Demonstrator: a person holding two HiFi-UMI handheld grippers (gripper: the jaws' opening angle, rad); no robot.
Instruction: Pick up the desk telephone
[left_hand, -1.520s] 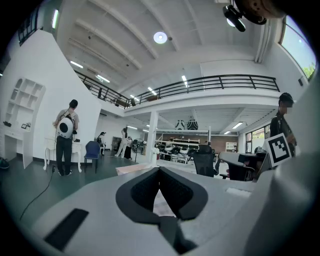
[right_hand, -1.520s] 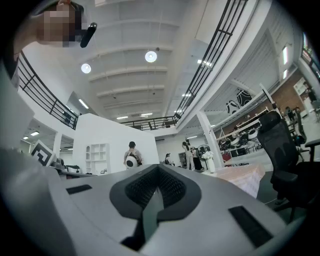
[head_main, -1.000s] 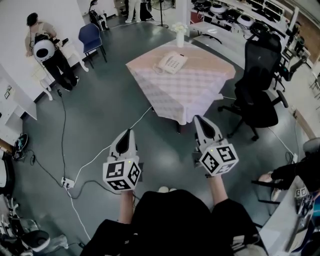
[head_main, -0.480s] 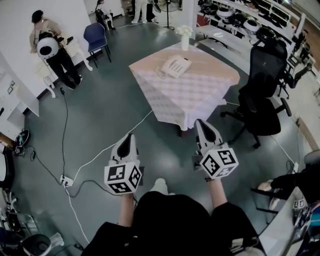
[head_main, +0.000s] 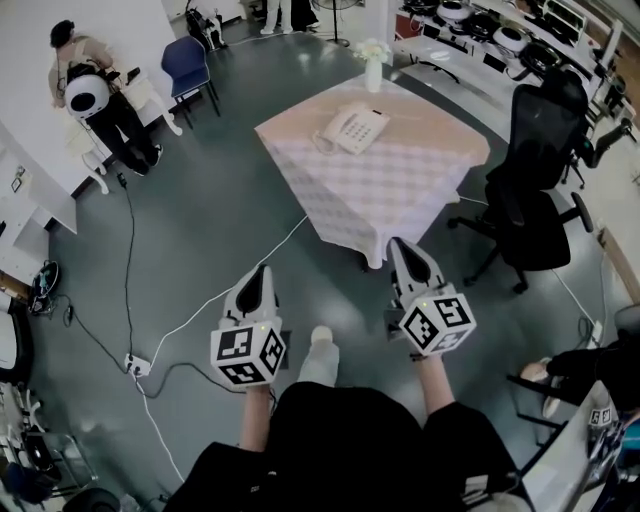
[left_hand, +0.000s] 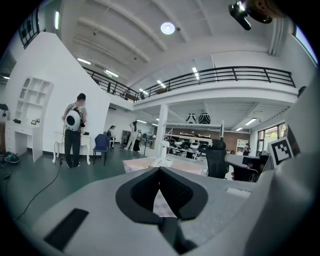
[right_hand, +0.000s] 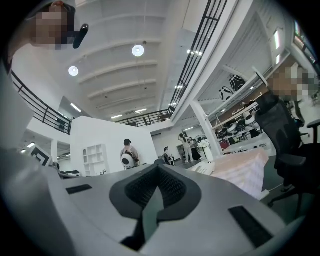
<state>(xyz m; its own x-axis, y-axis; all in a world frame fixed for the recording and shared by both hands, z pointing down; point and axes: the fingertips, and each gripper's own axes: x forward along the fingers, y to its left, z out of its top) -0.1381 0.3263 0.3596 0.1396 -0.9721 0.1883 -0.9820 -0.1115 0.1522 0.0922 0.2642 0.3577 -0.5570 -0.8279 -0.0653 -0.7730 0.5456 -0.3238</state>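
Observation:
A white desk telephone (head_main: 352, 128) lies on a square table with a pale checked cloth (head_main: 400, 190), far ahead in the head view. A white vase of flowers (head_main: 373, 62) stands at the table's far corner. My left gripper (head_main: 262, 272) and right gripper (head_main: 397, 245) hang side by side over the dark floor, well short of the table. Both point toward it, and both are shut with nothing held. In the right gripper view the telephone (right_hand: 202, 169) shows small beyond the closed jaws, on the draped table (right_hand: 240, 172). The left gripper view shows the table (left_hand: 187, 167) just past its closed tips.
A black office chair (head_main: 535, 180) stands right of the table. A blue chair (head_main: 190, 65) and a standing person (head_main: 95, 95) are at the back left. White cables (head_main: 190, 320) and a power strip (head_main: 135, 365) lie on the floor to the left. Benches with equipment line the back right.
The table and telephone have come a little closer and lower in the head view. Both shut grippers have moved forward together. A foot has stepped out between them.

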